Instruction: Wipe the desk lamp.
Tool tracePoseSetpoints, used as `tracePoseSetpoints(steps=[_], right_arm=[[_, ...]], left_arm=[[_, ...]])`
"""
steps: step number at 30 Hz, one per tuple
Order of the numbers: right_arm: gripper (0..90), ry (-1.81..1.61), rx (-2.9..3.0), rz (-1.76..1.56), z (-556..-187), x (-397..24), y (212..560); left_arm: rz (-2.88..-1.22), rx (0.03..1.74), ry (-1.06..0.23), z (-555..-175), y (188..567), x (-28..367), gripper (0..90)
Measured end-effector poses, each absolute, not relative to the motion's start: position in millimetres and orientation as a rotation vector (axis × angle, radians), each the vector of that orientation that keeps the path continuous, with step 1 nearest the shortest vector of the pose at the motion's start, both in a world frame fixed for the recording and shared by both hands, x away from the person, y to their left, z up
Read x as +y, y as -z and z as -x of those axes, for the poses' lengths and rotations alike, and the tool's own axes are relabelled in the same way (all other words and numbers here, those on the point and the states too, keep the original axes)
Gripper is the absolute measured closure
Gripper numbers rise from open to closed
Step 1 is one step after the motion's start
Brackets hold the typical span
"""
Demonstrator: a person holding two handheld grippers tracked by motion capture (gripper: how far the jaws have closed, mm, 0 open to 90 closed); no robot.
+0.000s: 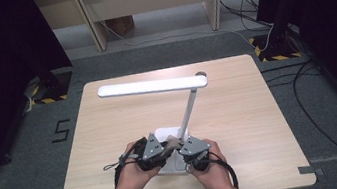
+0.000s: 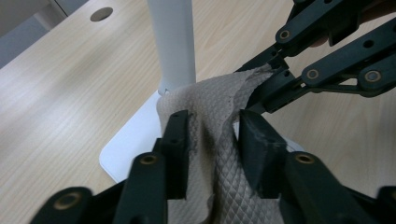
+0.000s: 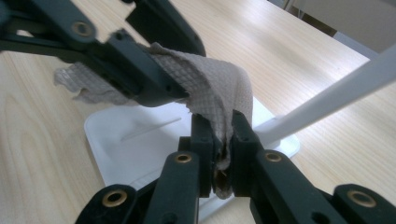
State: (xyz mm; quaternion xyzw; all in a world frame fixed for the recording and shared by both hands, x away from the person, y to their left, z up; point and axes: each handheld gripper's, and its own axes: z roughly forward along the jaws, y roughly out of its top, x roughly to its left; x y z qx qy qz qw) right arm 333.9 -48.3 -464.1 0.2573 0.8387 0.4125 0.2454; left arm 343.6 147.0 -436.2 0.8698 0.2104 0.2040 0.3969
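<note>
Two grippers meet over the lamp's white base (image 1: 172, 167), sharing one beige quilted cloth (image 2: 219, 140). The right gripper (image 3: 218, 133) is clamped tight on a fold of it; the left gripper (image 2: 212, 135) has its jaws apart, cloth loose between them. Farther back — one white desk lamp (image 1: 152, 86), one wooden table (image 1: 240, 114).

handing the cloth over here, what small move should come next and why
Probably draw the left tool back off the cloth: its jaws stand apart with the cloth loose between them, while the right tool is clamped on it above the lamp base.
</note>
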Motion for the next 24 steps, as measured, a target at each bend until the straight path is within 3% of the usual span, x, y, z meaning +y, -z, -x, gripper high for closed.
tracePoseSetpoints(steps=[6, 14, 24], right_arm=[[84.0, -1.108, 2.274, -0.756, -334, -61, 461], [84.0, -1.114, 2.204, -0.840, -333, -90, 451], [84.1, -1.126, 2.081, -0.922, -335, -118, 433]], left_arm=[[-2.171, 0.575, -0.487, -338, 436, 155, 57.4], [-2.161, 0.636, -0.519, -340, 439, 172, 62.4], [-2.142, 0.751, -0.489, -349, 473, 181, 64.1]])
